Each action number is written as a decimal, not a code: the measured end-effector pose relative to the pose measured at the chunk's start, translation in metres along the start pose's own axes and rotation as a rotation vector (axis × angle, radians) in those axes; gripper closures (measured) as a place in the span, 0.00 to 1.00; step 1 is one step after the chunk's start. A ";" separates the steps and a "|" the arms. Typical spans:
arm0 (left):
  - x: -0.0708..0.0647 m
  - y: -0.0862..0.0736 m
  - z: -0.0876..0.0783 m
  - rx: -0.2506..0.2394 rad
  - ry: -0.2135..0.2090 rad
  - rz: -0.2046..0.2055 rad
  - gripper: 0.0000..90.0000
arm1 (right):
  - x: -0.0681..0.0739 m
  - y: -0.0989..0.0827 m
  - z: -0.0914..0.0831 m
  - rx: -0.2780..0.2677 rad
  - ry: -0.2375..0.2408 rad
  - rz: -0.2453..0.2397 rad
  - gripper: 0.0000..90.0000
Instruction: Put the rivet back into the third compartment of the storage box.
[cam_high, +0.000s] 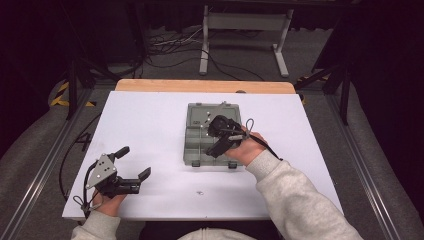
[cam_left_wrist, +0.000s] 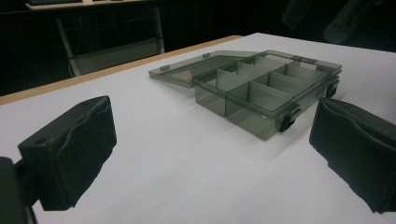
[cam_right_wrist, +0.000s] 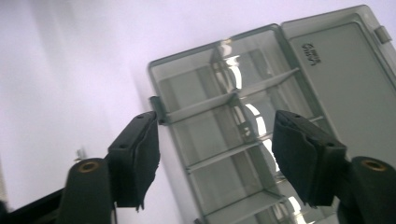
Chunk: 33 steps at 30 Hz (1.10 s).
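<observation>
- Organizer box (cam_high: 212, 134) lies open on surface (cam_high: 150, 125); lid lettering illegible.
- Right claw (cam_right_wrist: 215, 154) hovers above compartments, jaws apart, empty.
- Left claw (cam_high: 134, 162) rests low, level, open.

Grey carpet floor (cam_high: 325, 55), white frame legs (cam_high: 205, 45), dark surroundings

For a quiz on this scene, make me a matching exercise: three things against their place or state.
Things:
1. compartment box
2. left gripper
3. right gripper

States:
A. open and holding nothing, near the table's front left corner
B. lid folded back flat on the table
C. jaws apart, above the compartments

Pairs: 1-B, 2-A, 3-C
</observation>
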<state>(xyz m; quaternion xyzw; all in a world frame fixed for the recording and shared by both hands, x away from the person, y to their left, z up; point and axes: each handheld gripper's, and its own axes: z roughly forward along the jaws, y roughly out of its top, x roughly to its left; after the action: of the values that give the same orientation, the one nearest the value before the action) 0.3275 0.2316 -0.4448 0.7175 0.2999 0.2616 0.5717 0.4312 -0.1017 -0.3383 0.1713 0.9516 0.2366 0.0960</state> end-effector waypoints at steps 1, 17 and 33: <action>0.000 0.000 0.000 0.000 0.000 0.000 0.01 | 0.000 0.000 0.000 0.000 0.000 0.000 0.34; -0.001 0.000 0.000 0.001 0.000 -0.001 0.01 | 0.047 0.001 -0.004 0.014 0.059 -0.091 0.11; -0.001 0.000 0.000 0.001 -0.001 0.000 0.01 | 0.068 -0.012 0.025 0.052 0.109 -0.109 0.05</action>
<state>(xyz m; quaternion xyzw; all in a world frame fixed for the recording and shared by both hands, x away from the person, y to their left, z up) 0.3269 0.2312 -0.4443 0.7180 0.2999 0.2609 0.5714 0.3713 -0.0756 -0.3731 0.1084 0.9691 0.2152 0.0523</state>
